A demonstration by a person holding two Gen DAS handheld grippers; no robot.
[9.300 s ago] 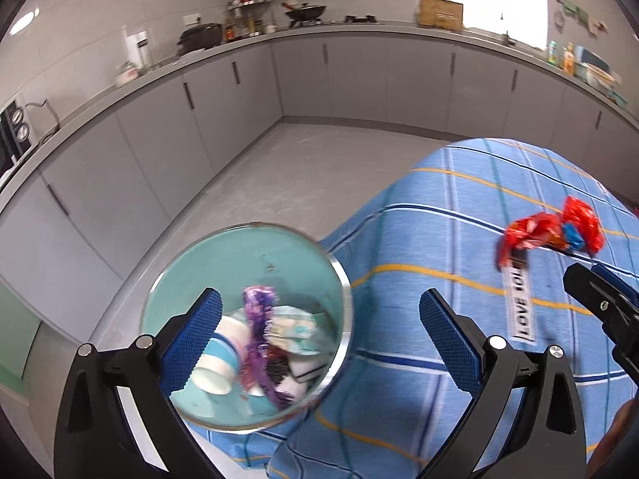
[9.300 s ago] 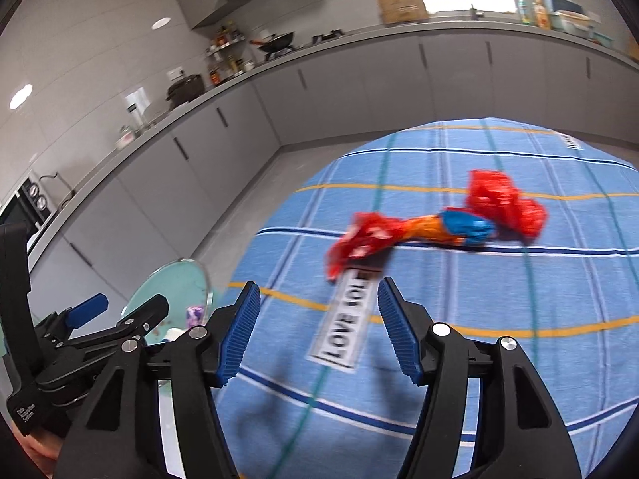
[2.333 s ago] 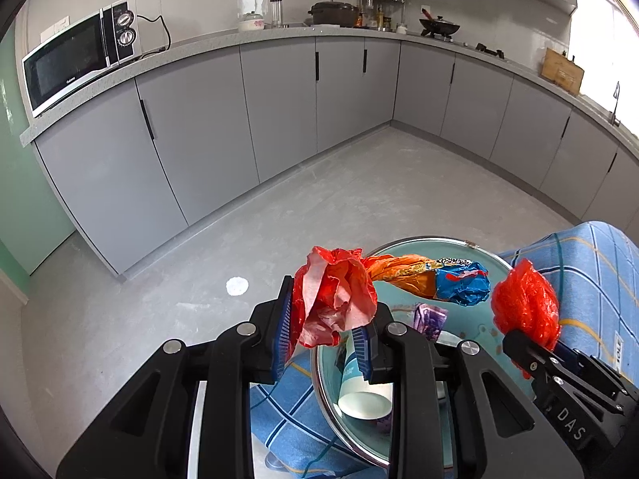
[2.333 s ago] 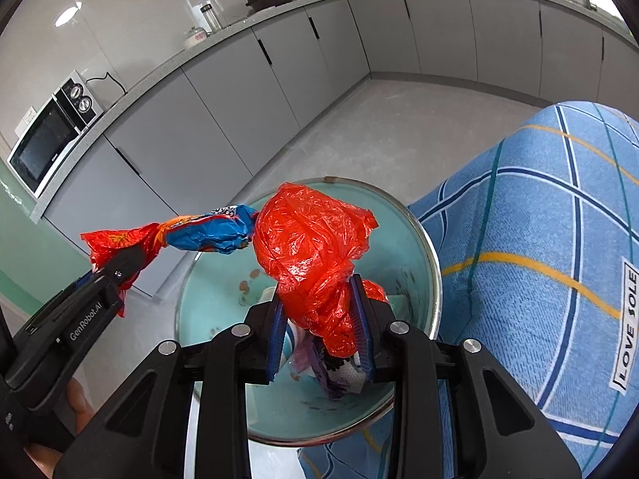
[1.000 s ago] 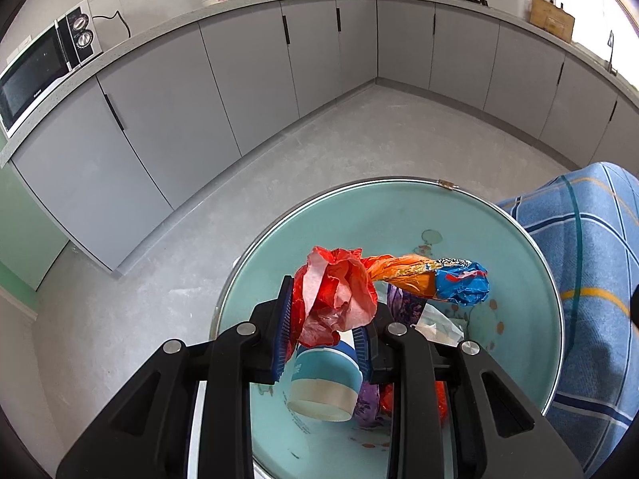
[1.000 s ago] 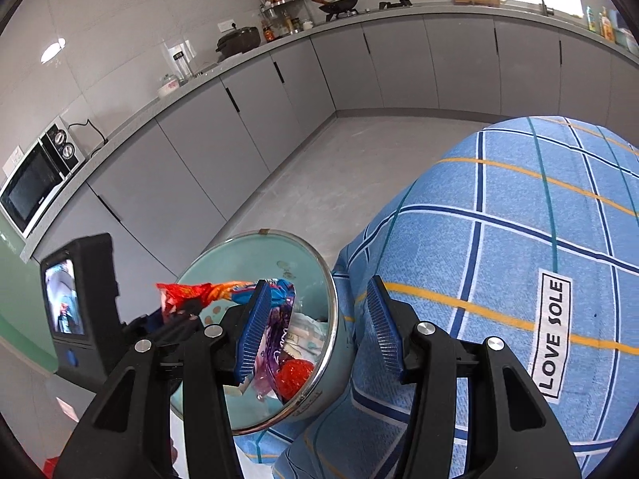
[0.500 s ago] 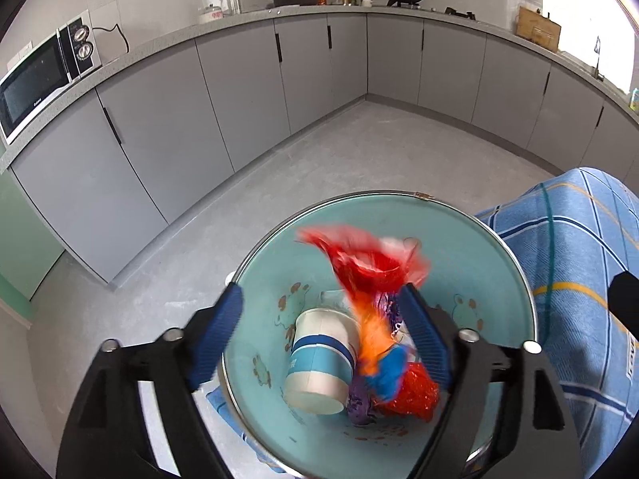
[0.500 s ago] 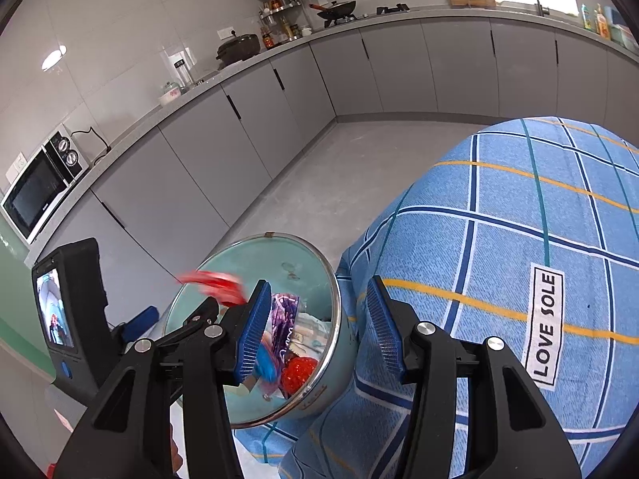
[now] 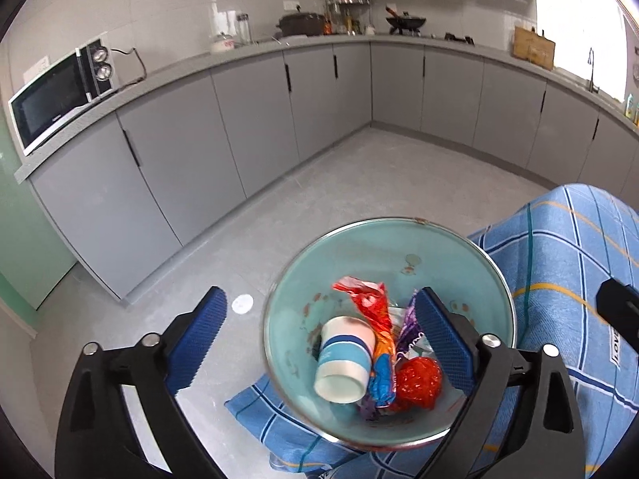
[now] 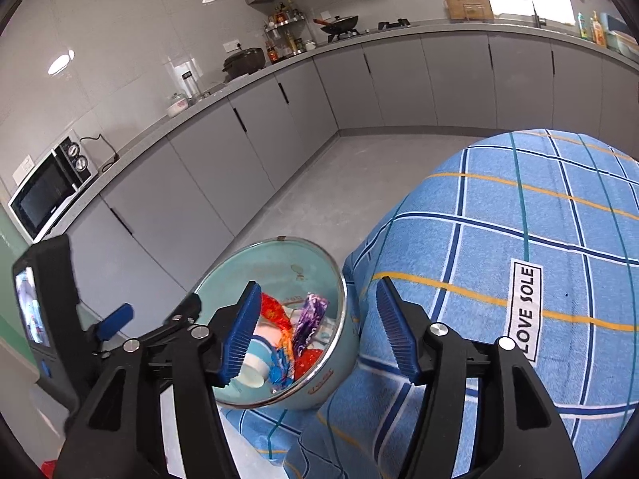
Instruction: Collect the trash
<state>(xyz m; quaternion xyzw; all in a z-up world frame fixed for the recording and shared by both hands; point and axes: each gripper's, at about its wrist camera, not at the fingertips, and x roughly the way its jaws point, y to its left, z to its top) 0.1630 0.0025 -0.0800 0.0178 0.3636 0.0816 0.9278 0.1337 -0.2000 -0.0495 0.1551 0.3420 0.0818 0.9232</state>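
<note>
Hand-held gripper, left: jaws opening wide, empty, over the bin.
Red wrapper looks light, crinkly, slippery; pinch a bunched end.

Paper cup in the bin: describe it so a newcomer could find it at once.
Beside the blue checked cloth stands a round teal bin. Inside, left of the wrappers, lies the paper cup on its side, the only white, blue-banded item there.

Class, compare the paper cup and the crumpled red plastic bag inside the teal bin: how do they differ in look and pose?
The paper cup is a rigid white cylinder with blue bands; the red plastic bag is a shapeless, glossy wad. The cup lies on its side, open mouth facing the camera; the bag has no clear orientation. Both rest in the teal bin among wrappers.
</note>
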